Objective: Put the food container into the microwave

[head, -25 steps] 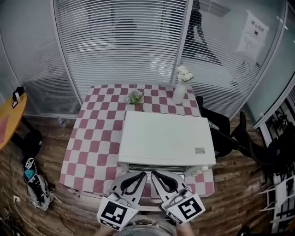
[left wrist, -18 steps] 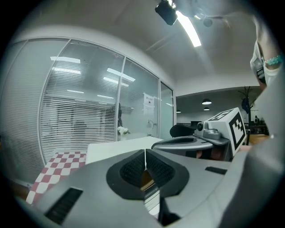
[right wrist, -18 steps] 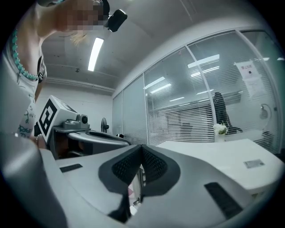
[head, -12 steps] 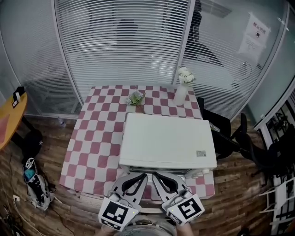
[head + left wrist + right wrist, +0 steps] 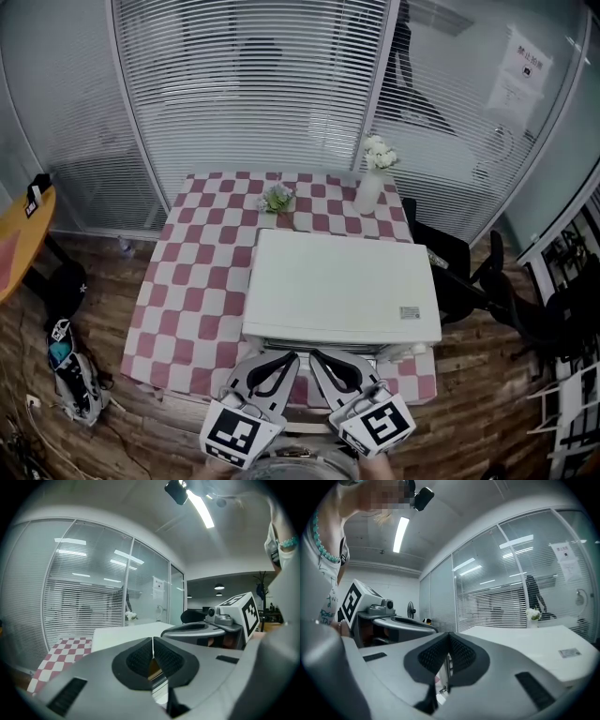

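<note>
While I watch from the head view, the table (image 5: 192, 281) with its red-and-white checked cloth fills the middle of the floor, and the white microwave (image 5: 342, 286) stands on its near right part, seen from above so that I get only its flat top and a small label (image 5: 408, 312) at the near right corner; its front face is hidden from me below that edge. Both tongs hang side by side just in front of the microwave's near edge, tips pointing at it, the left tongs (image 5: 289, 356) beside the right tongs (image 5: 317, 355). Only the two gripper views settle their state: each pair is pressed together with nothing between the ribbed pads. At the table's far edge stands a white vase (image 5: 367, 190) of pale flowers, with a small potted plant (image 5: 276, 198) to its left; the right gripper view catches only the vase. I cannot tell where the food container is from any view.
</note>
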Action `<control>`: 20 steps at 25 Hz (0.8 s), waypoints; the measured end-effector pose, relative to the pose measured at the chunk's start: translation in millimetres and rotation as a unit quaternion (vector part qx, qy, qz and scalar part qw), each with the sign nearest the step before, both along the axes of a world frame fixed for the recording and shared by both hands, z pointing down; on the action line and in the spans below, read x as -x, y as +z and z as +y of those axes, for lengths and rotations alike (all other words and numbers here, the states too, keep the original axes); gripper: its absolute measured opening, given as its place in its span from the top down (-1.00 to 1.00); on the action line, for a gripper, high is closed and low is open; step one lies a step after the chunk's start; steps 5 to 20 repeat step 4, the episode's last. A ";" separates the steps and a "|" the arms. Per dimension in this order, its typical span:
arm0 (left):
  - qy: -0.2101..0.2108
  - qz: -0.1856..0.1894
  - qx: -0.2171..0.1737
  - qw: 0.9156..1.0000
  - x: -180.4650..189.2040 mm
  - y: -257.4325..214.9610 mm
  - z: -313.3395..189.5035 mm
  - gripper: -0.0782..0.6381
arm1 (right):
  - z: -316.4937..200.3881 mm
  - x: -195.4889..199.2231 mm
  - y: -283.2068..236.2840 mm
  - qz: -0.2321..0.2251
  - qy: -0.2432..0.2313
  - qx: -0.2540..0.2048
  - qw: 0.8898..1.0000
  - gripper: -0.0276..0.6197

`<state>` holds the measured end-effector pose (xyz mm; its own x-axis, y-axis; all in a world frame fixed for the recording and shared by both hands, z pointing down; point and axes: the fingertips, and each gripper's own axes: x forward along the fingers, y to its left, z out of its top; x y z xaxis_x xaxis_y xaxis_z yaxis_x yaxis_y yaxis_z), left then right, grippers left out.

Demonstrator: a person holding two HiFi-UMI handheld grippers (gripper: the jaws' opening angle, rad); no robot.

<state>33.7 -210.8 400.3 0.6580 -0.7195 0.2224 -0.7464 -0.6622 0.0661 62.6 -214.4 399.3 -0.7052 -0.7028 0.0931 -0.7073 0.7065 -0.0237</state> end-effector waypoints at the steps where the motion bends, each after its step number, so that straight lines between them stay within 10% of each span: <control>1: 0.000 -0.001 0.001 1.000 0.4 0.7 -0.3 0.73 | -0.2 -0.1 0.5 0.001 0.000 0.000 1.000 0.94; 20: 0.000 -0.002 0.002 1.000 1.3 2.0 -0.8 0.73 | -0.3 -0.8 2.3 0.004 0.000 0.003 1.000 0.94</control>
